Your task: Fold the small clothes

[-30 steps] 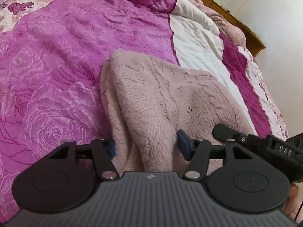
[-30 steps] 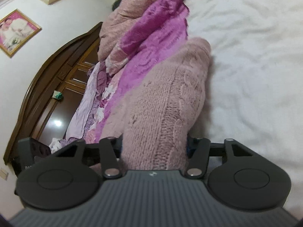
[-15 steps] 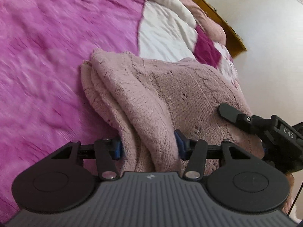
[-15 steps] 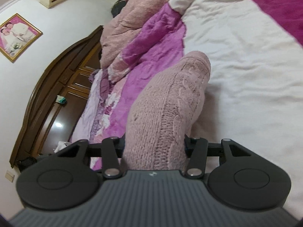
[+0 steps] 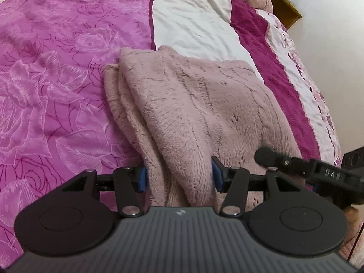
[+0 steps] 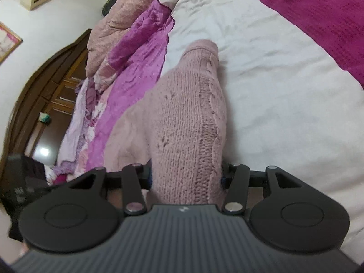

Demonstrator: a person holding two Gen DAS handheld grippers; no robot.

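Both grippers were clamped on the same pink knitted garment (image 5: 195,104): the left gripper (image 5: 179,177) had its blue pads (image 5: 141,178) pressed into a thick bunch of the near edge, and the right gripper (image 6: 185,175) pinched another bunch of the knit so fully that its pads were nearly buried. From the left wrist view the garment ran from 6 o'clock up toward 12, lying in stacked layers whose far ends sat at about 11 o'clock, straddling the seam between the magenta rose-patterned bedspread (image 5: 56,72) and its white panel (image 5: 193,27). The right gripper's black finger reached in at 3 o'clock, just beside the left one over the knit. From the right wrist view the garment stretched toward 12 o'clock over the white panel, with crumpled bedding at 11 and a dark wooden headboard (image 6: 34,95) at 9. To do this fold well, I judged both hands should travel together at the same height, keep the held edge taut and straight between them, and lay it down squarely on the far ends before letting go, since the heavy knit would sag and skew if one side led. The only writing legible was raised lettering on the right gripper's body, probably "DAS" (image 5: 332,172), though blur made the last letter uncertain.
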